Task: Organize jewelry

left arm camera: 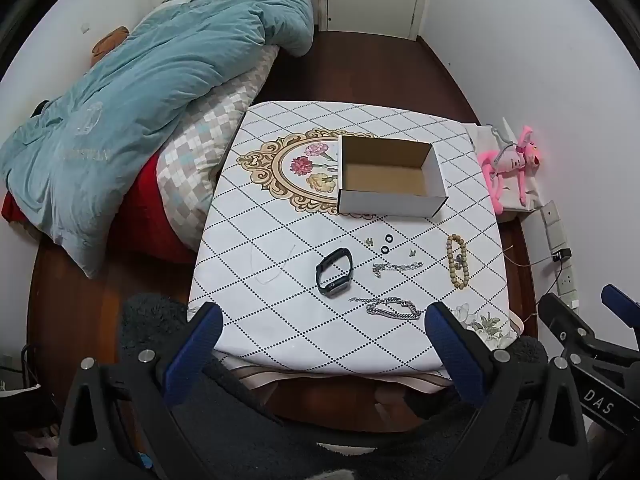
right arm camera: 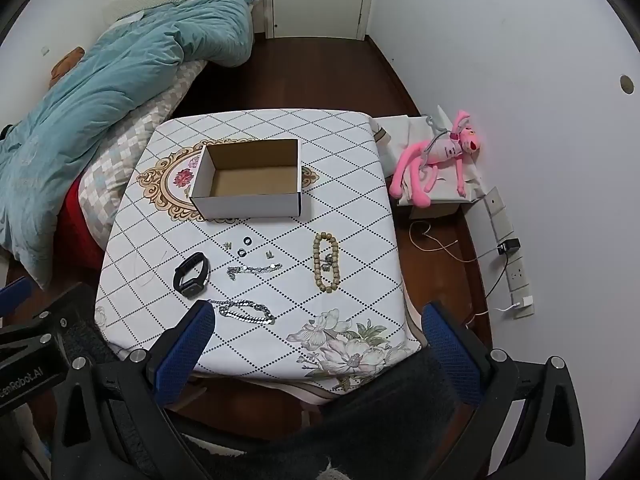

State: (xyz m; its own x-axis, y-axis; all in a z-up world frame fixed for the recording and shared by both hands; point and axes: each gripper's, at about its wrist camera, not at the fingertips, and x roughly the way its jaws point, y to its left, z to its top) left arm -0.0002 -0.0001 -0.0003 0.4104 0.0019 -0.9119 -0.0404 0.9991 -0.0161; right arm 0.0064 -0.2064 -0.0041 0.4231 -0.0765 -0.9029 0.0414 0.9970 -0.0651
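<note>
Left gripper (left arm camera: 322,320): jaws spread wide, nothing between the 2 blue fingers (left arm camera: 454,346). It hangs above the near edge of the table (left arm camera: 256,320) and touches no item. Seen from its own camera, the thick silver chain (left arm camera: 394,309) lies between and just beyond the fingertips.

Right gripper (right arm camera: 316,324): jaws also spread wide, nothing held and nothing touched. It hangs over the near right corner of the table, above the printed flower. Its left finger (right arm camera: 188,340) appears just beside the thick silver chain in the right wrist view, but contact cannot be confirmed. Part of the right gripper's body shows at the right margin of the left wrist view.

Item positions on the checked tablecloth:
- Cardboard box (left arm camera: 390,176): open top, nothing inside, set at the far middle of the table, partly over the oval flower print.
- Black watch (left arm camera: 335,272): on its side, strap looped, near the table's centre.
- 2 black rings (left arm camera: 387,243): close together between the box and the watch.
- Thin silver chain (left arm camera: 396,268): stretched out to the right of the watch.
- Bead bracelet (left arm camera: 458,261): to the right of the thin chain, well apart from the box.
- Several tiny metal pieces lie near the rings; too small to identify.

Beside the table: a blue quilt (left arm camera: 132,108) on the bed, a pink plush toy (left arm camera: 510,160) by the wall.
</note>
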